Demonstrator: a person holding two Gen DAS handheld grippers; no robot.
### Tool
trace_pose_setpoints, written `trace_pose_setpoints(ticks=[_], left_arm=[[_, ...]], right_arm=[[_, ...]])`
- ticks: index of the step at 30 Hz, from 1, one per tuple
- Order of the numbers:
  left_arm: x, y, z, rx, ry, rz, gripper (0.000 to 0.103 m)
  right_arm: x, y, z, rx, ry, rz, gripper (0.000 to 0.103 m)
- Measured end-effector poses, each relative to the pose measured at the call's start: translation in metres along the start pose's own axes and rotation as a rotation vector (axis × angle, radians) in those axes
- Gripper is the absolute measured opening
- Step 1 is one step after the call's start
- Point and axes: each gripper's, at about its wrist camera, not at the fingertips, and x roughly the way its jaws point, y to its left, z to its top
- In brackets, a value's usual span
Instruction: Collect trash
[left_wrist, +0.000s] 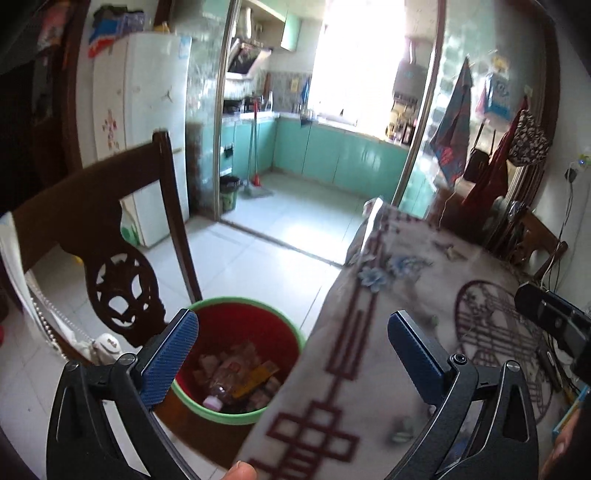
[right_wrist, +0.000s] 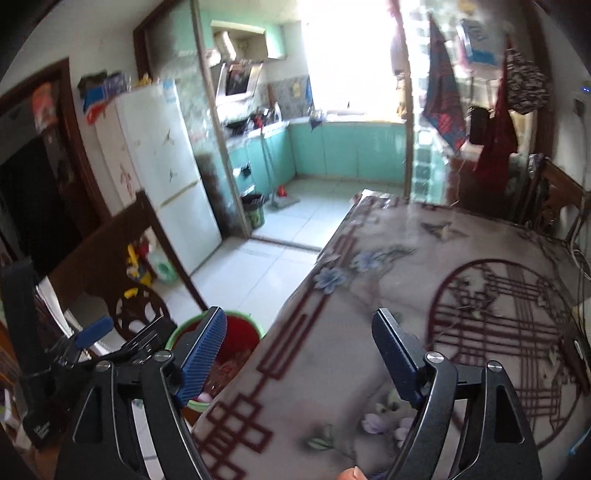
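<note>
A red bin with a green rim (left_wrist: 236, 325) stands on the floor beside the table's left edge. It holds wrappers and a clear plastic bottle with a pink cap (left_wrist: 221, 387). My left gripper (left_wrist: 291, 343) is open and empty, above the bin and the table edge. My right gripper (right_wrist: 299, 343) is open and empty over the table's left edge; the bin (right_wrist: 240, 336) shows partly behind its left finger. The left gripper (right_wrist: 92, 332) shows at the left of the right wrist view.
A table with a flowered cloth (left_wrist: 424, 302) fills the right side. A dark carved wooden chair (left_wrist: 110, 229) stands left of the bin. A white fridge (left_wrist: 147, 110) and a green kitchen doorway lie beyond. Clothes hang on the right wall (left_wrist: 517, 147).
</note>
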Motion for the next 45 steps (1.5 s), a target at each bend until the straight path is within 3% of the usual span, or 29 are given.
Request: trace_pose_setpoints(ticks=[3, 6, 8, 12, 18, 45], left_arm=[[-0.017, -0.022, -0.003, 0.04, -0.029, -0.006, 0.103], [-0.034, -0.044, -0.007, 0.074, -0.064, 0.046, 0.103], [-0.043, -0.051, -0.009, 0.063, -0.099, 0.059, 0.103], [-0.051, -0.059, -0.012, 0.025, -0.085, 0.02, 0.103], [-0.062, -0.071, -0.019, 0.066, -0.075, 0.064, 0.103], [-0.07, -0.088, -0.026, 0.079, -0.056, 0.071, 0.103]], right_arm=[[-0.029, -0.018, -0.003, -0.003, -0.099, -0.021, 0.084], [-0.054, -0.027, -0.005, -0.037, -0.19, -0.048, 0.089], [-0.065, -0.029, -0.004, -0.05, -0.205, -0.064, 0.091], [-0.075, -0.041, -0.004, -0.016, -0.156, -0.061, 0.091], [-0.087, -0.052, -0.011, -0.012, -0.114, -0.09, 0.092], [-0.1, -0.07, -0.02, -0.009, -0.087, -0.137, 0.092]])
